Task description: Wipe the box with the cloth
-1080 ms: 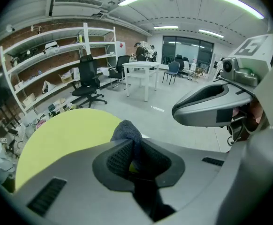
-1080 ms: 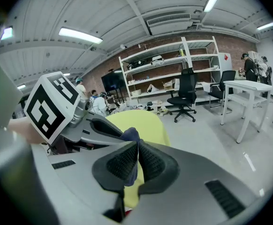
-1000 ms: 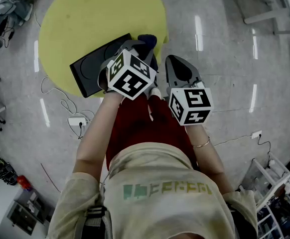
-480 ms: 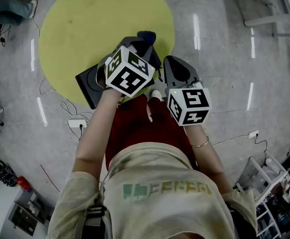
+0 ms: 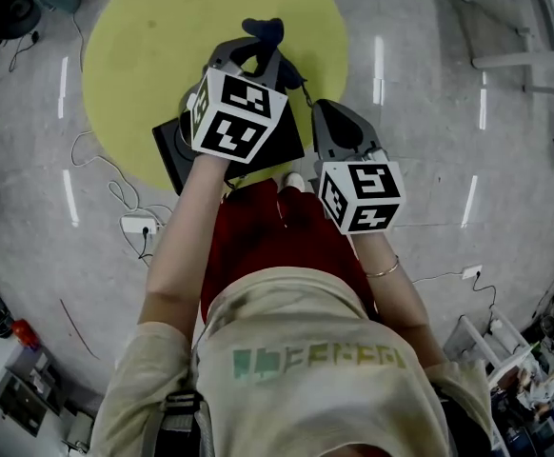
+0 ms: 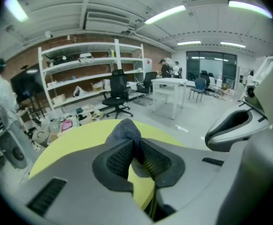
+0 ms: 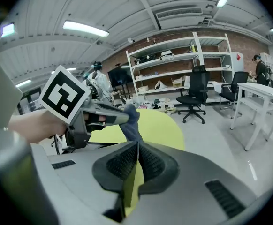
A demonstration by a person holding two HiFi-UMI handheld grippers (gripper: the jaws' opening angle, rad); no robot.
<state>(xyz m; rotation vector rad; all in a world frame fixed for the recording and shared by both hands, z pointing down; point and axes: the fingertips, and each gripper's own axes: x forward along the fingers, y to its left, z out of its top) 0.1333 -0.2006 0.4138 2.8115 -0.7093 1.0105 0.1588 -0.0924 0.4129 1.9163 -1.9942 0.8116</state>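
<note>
A black box (image 5: 170, 147) lies on the near edge of the round yellow table (image 5: 144, 36), partly hidden under my left gripper. My left gripper (image 5: 258, 60) is shut on a dark blue cloth (image 5: 263, 33), which sticks out past the jaws over the table beyond the box. In the left gripper view the cloth (image 6: 124, 130) is pinched between the pads of the left gripper (image 6: 135, 156). My right gripper (image 5: 339, 127) hangs just right of the box, off the table's edge. In its own view the right gripper (image 7: 137, 161) is shut on nothing, and the cloth (image 7: 131, 120) shows ahead.
A power strip with cables (image 5: 136, 225) lies on the floor to the left. White table legs (image 5: 515, 27) stand at the upper right. White shelves (image 6: 80, 74), an office chair (image 6: 117, 90) and a white desk (image 6: 171, 86) stand beyond the yellow table.
My left gripper has moved forward over the table with the cloth, away from the box's middle. The right gripper has hardly moved.
</note>
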